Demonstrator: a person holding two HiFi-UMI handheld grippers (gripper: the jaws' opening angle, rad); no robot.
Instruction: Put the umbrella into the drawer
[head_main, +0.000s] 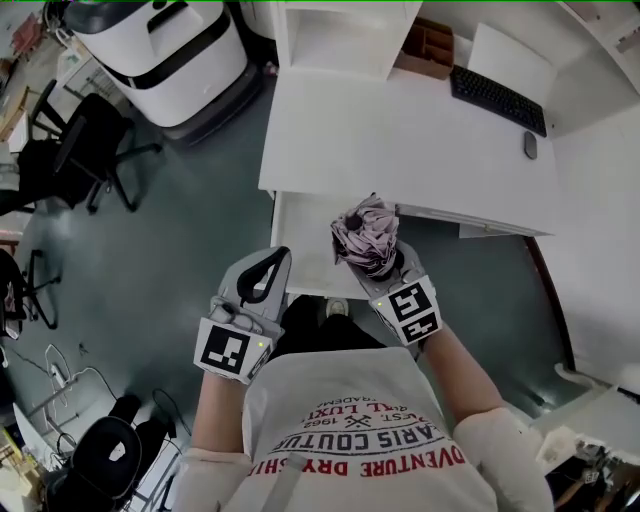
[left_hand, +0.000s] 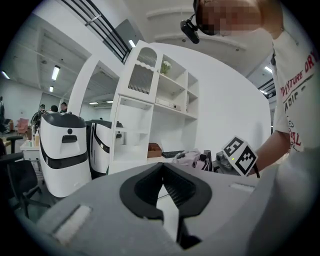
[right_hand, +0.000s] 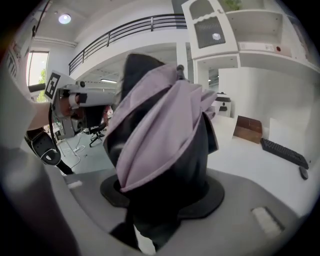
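Observation:
A folded umbrella (head_main: 365, 235) of mauve and black cloth stands upright in my right gripper (head_main: 385, 270), whose jaws are shut on its lower part. In the right gripper view the umbrella (right_hand: 160, 125) fills the middle and hides the fingertips of the right gripper (right_hand: 160, 200). It hangs over the right part of an open white drawer (head_main: 295, 225) pulled out from under the desk (head_main: 400, 130). My left gripper (head_main: 272, 258) is at the drawer's front left, shut and empty. In the left gripper view its tips (left_hand: 162, 167) meet, with the umbrella (left_hand: 192, 159) to the right.
On the desk lie a black keyboard (head_main: 497, 98), a mouse (head_main: 530, 145) and a brown box (head_main: 425, 50). A white machine (head_main: 165, 50) and black office chairs (head_main: 90, 140) stand on the grey floor to the left. Cables lie at lower left (head_main: 60, 375).

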